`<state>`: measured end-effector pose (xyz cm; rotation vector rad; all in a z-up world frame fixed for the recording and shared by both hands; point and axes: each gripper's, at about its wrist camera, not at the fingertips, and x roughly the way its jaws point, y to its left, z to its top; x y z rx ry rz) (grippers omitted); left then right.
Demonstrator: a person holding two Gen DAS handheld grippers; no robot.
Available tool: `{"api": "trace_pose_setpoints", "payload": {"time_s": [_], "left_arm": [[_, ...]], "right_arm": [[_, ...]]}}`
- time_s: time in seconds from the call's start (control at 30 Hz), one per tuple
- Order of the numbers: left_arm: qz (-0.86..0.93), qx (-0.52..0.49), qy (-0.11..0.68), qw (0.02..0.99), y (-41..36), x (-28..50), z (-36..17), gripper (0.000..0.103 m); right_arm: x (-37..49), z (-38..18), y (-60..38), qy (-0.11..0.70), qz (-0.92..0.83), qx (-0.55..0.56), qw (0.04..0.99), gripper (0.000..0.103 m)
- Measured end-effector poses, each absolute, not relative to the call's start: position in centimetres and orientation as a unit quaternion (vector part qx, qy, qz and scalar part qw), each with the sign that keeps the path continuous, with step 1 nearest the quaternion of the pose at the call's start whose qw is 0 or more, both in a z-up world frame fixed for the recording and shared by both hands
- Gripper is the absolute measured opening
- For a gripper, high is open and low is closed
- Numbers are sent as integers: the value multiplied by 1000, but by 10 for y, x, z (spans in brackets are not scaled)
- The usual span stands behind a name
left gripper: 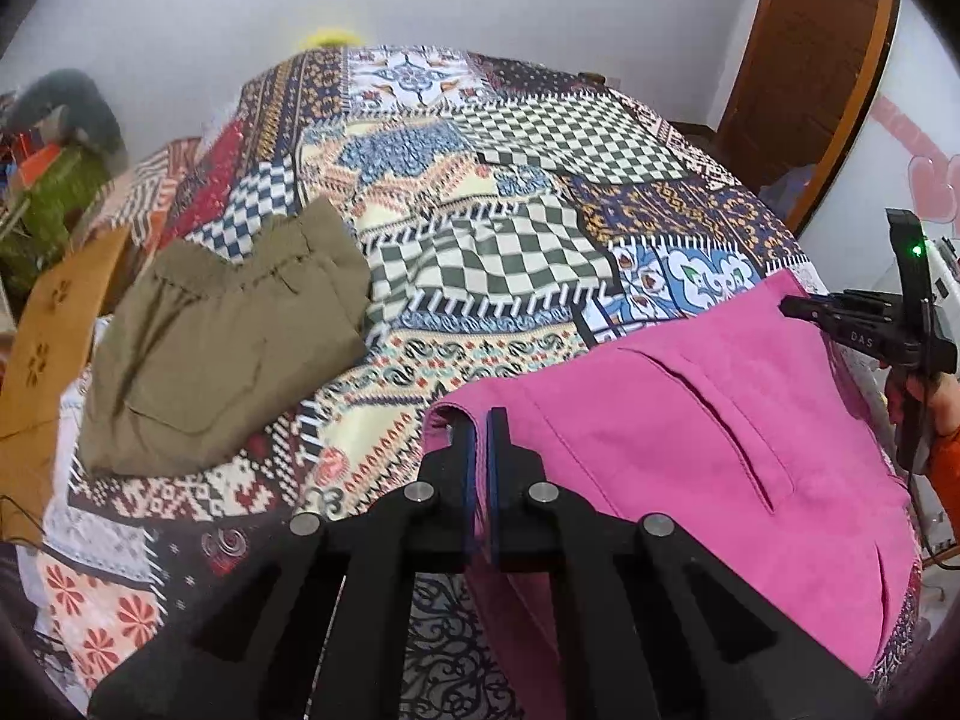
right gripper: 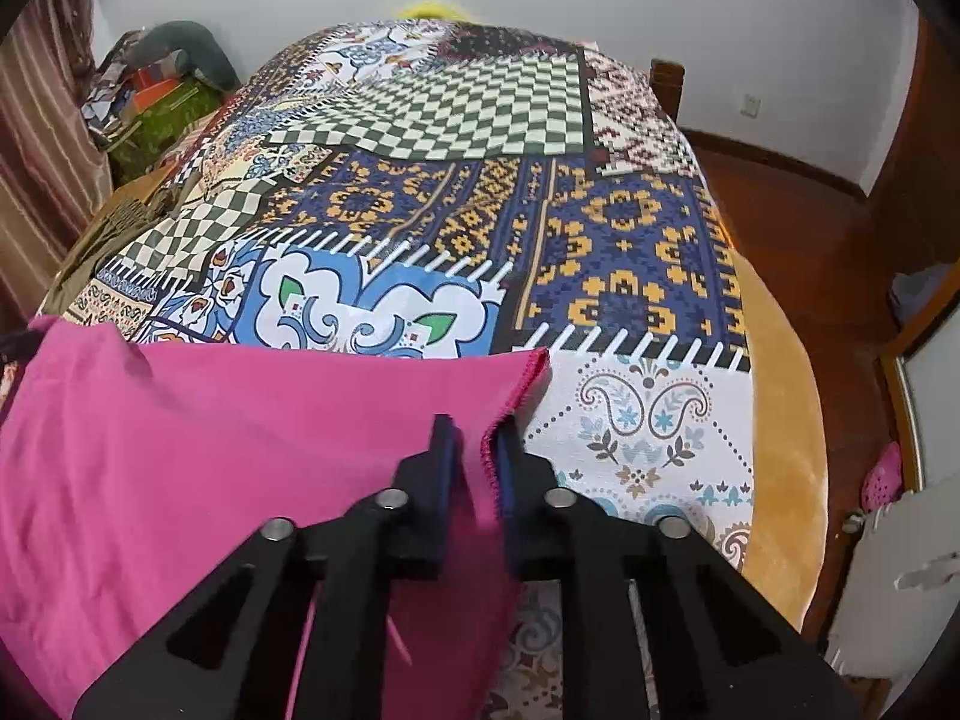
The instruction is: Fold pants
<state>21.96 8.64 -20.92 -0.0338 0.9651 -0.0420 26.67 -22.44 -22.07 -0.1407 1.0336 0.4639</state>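
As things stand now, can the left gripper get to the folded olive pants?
Probably not yet. The left gripper is shut on the pink pants; it must release first. Otherwise only bare bedspread lies between it and the olive pants.

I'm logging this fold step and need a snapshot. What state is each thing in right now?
Pink pants: spread on the bed, both near corners pinched.
Left gripper: shut on the pink pants' left corner.
Right gripper: shut on the pink pants' right edge.
Olive pants: folded, lying apart to the left.
Bedspread: spread over the bed, slightly rumpled.
Door: cannot tell whether open or shut.
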Motion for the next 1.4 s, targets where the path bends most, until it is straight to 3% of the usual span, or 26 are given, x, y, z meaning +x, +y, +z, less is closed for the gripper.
{"api": "trace_pose_setpoints", "payload": {"time_s": [0.5,0.63,0.67,0.83,1.1,1.4], "left_arm": [[-4,5,506,862,97,236,-236,5],[0,10,506,863,97,227,-221,13],[0,10,504,864,98,223,-217,16],[-11,-18,490,872,100,195,-190,31],[-40,-28,489,871,82,145,-171,33],[-65,-59,517,851,65,104,-189,35]], "right_arm": [[272,-224,-219,492,201,-73,844,6],[268,-214,-226,510,187,-65,837,34],[262,-207,-229,503,188,-63,841,35],[234,-184,-238,490,193,-63,848,35],[170,-163,-244,485,201,-69,848,35],[119,-178,-256,516,188,-45,835,36]]}}
